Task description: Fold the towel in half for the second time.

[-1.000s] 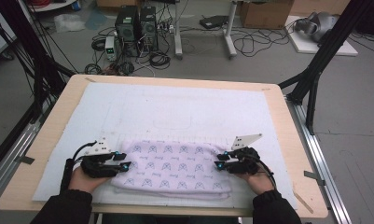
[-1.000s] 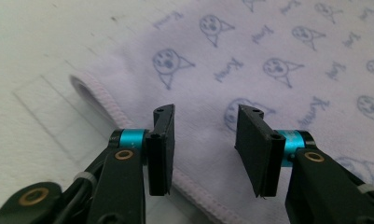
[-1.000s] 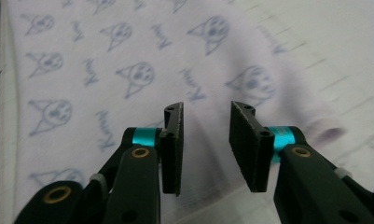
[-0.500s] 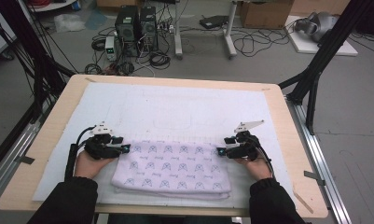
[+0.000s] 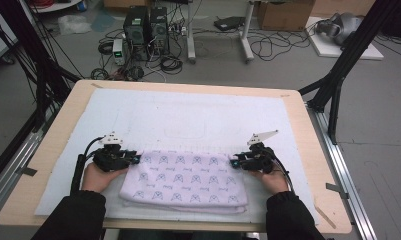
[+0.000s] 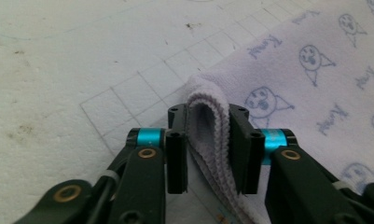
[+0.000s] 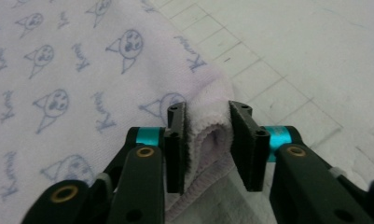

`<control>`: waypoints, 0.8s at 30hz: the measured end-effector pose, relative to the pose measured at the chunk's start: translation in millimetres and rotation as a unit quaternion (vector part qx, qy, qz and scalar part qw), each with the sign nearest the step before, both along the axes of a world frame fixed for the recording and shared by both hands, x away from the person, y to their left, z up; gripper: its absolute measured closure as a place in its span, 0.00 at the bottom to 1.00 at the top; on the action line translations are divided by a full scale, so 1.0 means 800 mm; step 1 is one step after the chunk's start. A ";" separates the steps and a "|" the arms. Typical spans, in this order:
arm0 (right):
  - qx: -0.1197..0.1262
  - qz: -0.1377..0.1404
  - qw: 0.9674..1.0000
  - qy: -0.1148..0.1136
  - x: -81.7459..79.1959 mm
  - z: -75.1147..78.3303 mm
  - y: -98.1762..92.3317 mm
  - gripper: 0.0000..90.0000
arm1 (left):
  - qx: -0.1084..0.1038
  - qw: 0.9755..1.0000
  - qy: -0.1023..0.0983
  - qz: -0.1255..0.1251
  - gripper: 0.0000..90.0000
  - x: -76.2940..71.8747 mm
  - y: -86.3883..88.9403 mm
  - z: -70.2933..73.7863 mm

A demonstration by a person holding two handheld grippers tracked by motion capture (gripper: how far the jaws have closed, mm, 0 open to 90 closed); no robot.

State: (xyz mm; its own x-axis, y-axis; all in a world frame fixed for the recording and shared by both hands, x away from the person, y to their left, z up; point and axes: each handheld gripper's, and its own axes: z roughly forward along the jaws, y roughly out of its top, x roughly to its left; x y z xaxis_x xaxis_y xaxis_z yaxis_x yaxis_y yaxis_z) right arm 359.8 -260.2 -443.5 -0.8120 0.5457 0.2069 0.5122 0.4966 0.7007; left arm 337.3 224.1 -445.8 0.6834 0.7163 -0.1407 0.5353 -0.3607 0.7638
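The towel (image 5: pixel 184 179) lies folded into a flat band near the front edge of the table (image 5: pixel 53 150), on the white mat (image 5: pixel 188 117). Judging by the stacked layers along its near edge, at least one fold is done. Each far corner is now pinched: the left gripper (image 6: pixel 208 140) has just been closing, and its pads press a doubled fold of cloth between them; the right gripper (image 7: pixel 208 140) has likewise been closing on the other far corner, with the bunched cloth held between its jaws. What seems left is another fold, probably lifting these corners over, then smoothing.

Beyond the towel the mat is bare and faintly gridded, with some stains in the left gripper view. Past the table's far edge, on the grey floor (image 5: pixel 288 70), stand computer towers (image 5: pixel 148 25) amid tangled cables (image 5: pixel 268 47), with cardboard boxes (image 5: pixel 283 12) further back. Black frame struts (image 5: pixel 338 75) rise right of the table.
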 end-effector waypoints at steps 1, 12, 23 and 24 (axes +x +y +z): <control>0.001 0.003 1.000 0.001 0.000 0.000 0.000 0.82 | 0.001 1.000 -0.003 0.001 0.85 -0.001 -0.002 0.000; -0.003 -0.007 1.000 -0.020 0.010 0.034 -0.001 0.89 | -0.007 0.998 -0.052 0.018 0.90 0.004 -0.003 0.030; -0.007 -0.056 0.996 -0.073 0.073 0.099 -0.002 0.89 | -0.013 0.991 -0.117 0.057 0.91 0.080 -0.015 0.102; -0.008 -0.062 0.995 -0.083 0.079 0.106 -0.001 0.89 | -0.021 0.989 -0.129 0.063 0.91 0.086 -0.016 0.108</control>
State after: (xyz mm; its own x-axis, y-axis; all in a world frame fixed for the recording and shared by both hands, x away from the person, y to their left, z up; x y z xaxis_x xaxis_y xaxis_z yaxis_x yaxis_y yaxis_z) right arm 423.4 -261.4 -358.3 -0.7606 0.6459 0.0660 0.4476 0.4481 0.7738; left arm 405.7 211.0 -359.5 0.6056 0.7957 -0.0045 0.3597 -0.2687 0.8935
